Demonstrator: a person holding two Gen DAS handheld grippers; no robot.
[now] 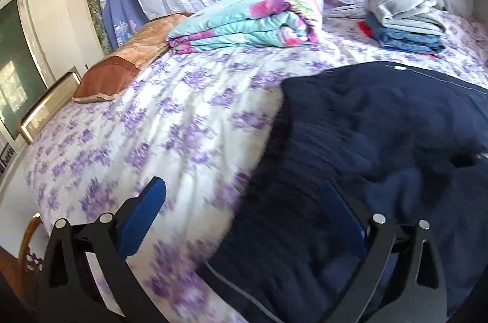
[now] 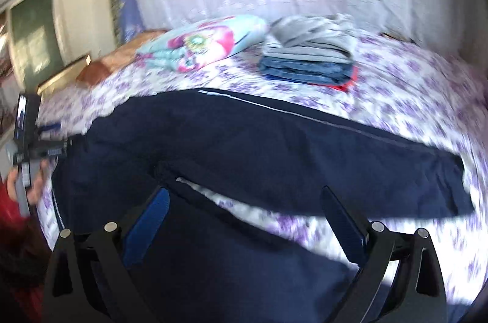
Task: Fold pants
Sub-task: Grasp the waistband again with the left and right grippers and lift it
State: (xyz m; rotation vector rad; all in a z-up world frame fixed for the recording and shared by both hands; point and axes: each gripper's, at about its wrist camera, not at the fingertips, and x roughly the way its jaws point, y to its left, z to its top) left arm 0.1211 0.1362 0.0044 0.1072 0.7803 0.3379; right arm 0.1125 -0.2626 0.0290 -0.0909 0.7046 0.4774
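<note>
The navy pants (image 2: 274, 140) lie spread flat on the bed (image 1: 152, 115), in front of the folded clothes stack (image 2: 308, 60), likely laid out for folding. Left tongs (image 1: 244, 219) and right tongs (image 2: 244, 219) both hover wide, empty, over the pants' near edge.

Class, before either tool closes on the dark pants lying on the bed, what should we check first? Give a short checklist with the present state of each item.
1. Left tool open and empty: ok, fingers spread wide.
2. Right tool open and empty: ok, fingers spread wide.
3. Navy pants lie spread on the floral bedsheet: ok, two legs apart with sheet showing between them.
4. Fabric smooth: not ok, wrinkles show near the left tool.
5. Folding space free: ok, the folded clothes stack and rolled quilt sit farther back, apart from the pants.
6. Waistband and hems aligned: cannot tell, the views are blurred and the edges are cut off.
</note>
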